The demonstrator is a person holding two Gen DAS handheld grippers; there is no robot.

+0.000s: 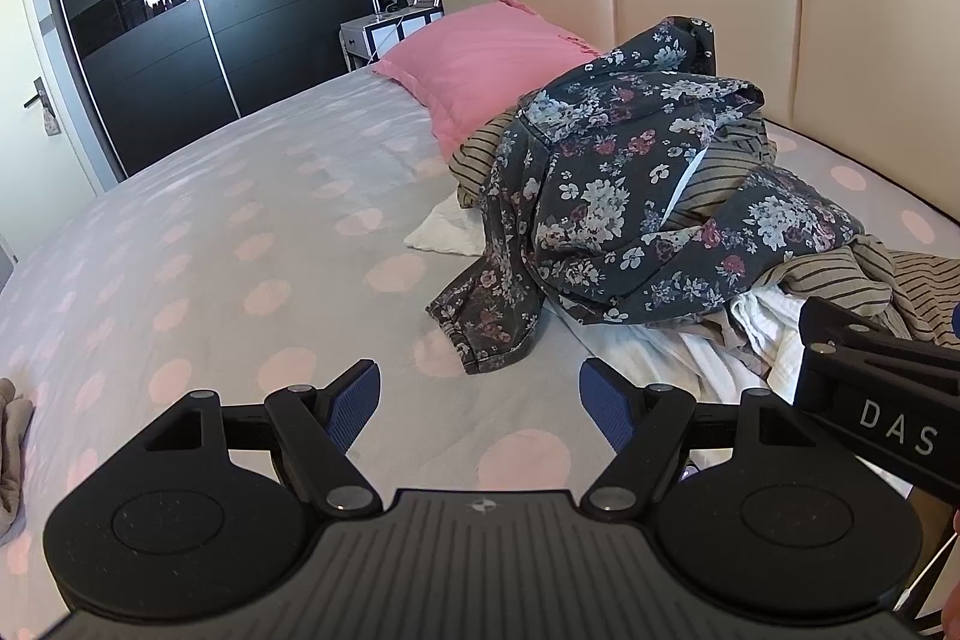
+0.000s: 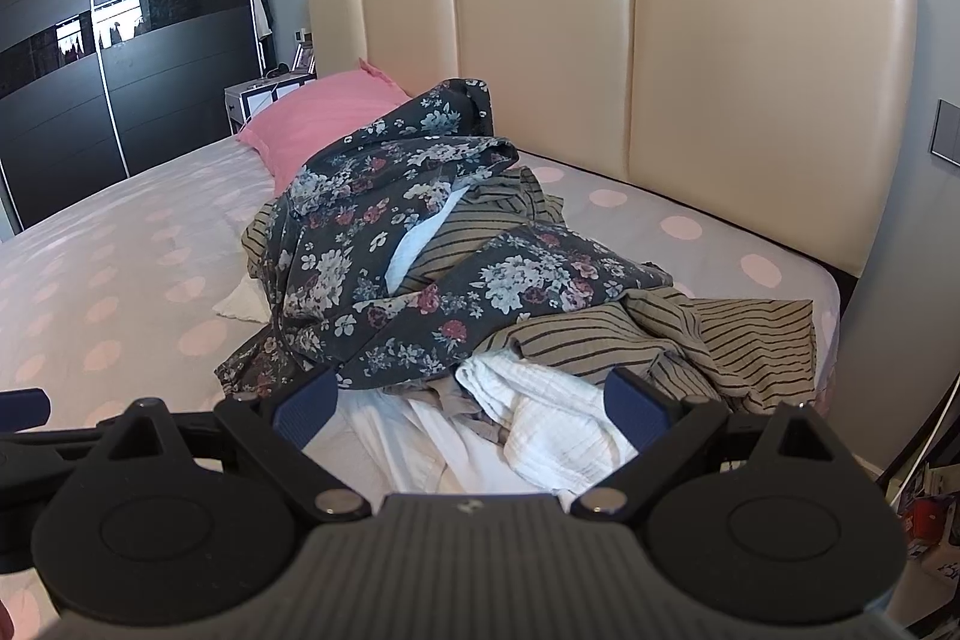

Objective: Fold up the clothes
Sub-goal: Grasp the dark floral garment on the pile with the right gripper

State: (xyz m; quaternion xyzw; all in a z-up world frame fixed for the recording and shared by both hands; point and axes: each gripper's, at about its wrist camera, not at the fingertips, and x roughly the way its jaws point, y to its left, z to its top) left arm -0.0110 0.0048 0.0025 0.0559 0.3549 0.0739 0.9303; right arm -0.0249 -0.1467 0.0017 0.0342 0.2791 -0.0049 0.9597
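My left claw (image 1: 480,403) and right claw (image 2: 474,409) both hang spread apart and empty above the near edge of the bed (image 1: 210,220). The clothes (image 2: 420,268) lie heaped on it, right of a pink pillow (image 1: 480,64), below the headboard (image 2: 660,52).

- From my left wrist camera I read "DAS" in pale capitals on the black body of the right gripper (image 1: 888,394), at about four o'clock in the view.
- My right wrist camera shows no lettering I can read; the packaging at its four o'clock edge is too small.
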